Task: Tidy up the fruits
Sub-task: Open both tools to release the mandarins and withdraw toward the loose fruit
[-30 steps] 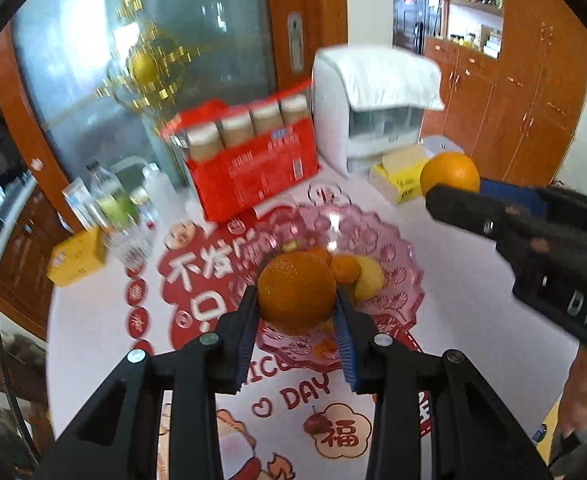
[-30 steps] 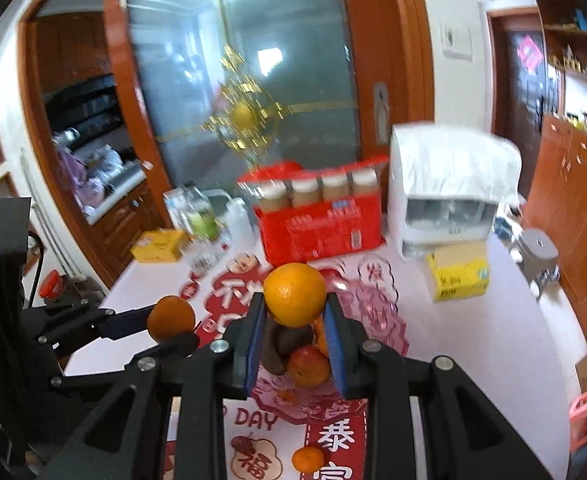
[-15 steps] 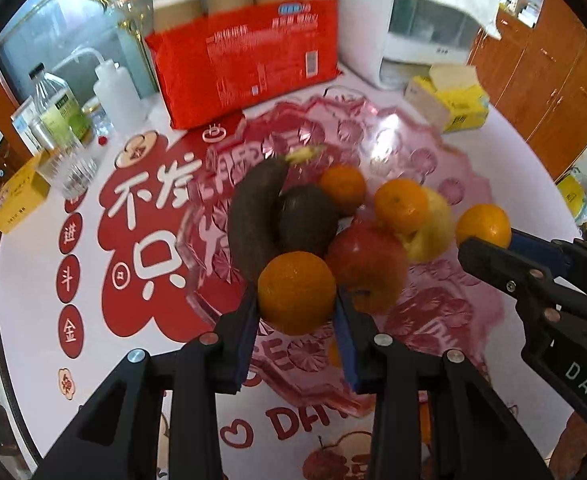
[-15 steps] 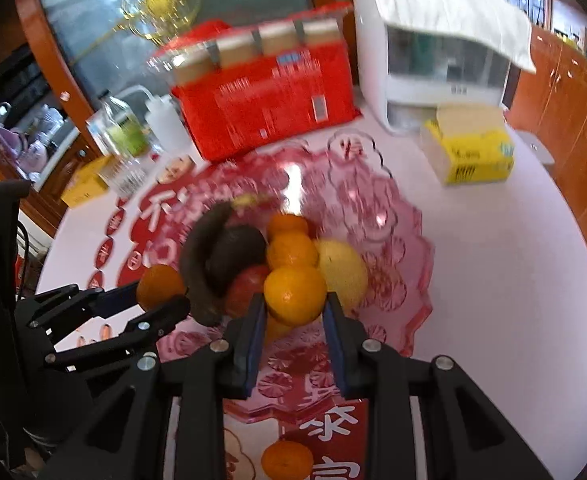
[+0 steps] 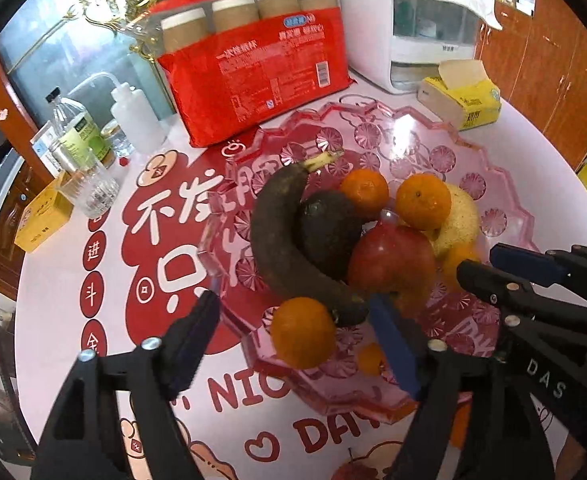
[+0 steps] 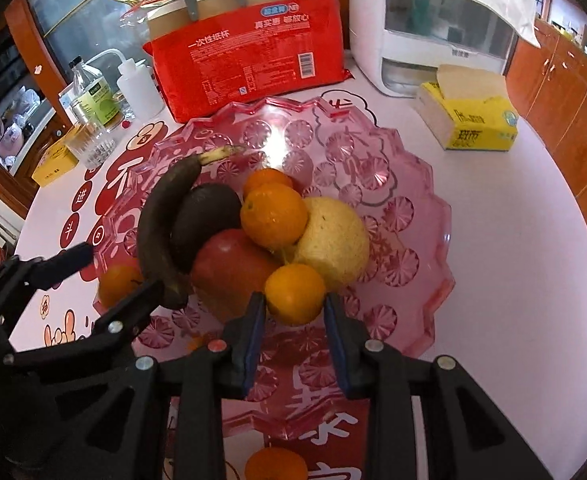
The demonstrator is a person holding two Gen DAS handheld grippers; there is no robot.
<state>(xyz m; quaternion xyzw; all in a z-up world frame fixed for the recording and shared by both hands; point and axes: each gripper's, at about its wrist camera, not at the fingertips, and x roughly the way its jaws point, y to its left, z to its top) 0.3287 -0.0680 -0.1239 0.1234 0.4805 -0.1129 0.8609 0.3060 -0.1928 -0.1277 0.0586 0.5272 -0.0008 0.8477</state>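
Note:
A pink glass bowl [image 5: 413, 120] [image 6: 413, 168] holds a blackened banana [image 5: 277, 240], a dark fruit [image 5: 329, 232], a red apple [image 5: 389, 264], a yellow pear [image 6: 333, 236] and a few oranges. My left gripper [image 5: 293, 320] [image 6: 115, 272] is open and its jaws are still opening. An orange [image 5: 303, 332] lies free between them in the bowl beside the banana's end. My right gripper [image 6: 295, 308] [image 5: 481, 260] is shut on another orange [image 6: 295, 294] that rests against the apple and pear. Its jaws are just starting to open.
Behind the bowl stand a red pack of paper cups [image 5: 253, 64], a white appliance [image 5: 413, 20] and a yellow tissue box [image 6: 469, 120]. Bottles [image 5: 77, 136], a glass [image 5: 93, 192] and a yellow box [image 5: 41, 216] sit at the left. A loose orange [image 6: 275, 464] lies on the table's red mat.
Both grippers came down to the bowl, each with an orange. The left jaws have spread and let their orange go into the bowl. The right orange now sits against the pile.

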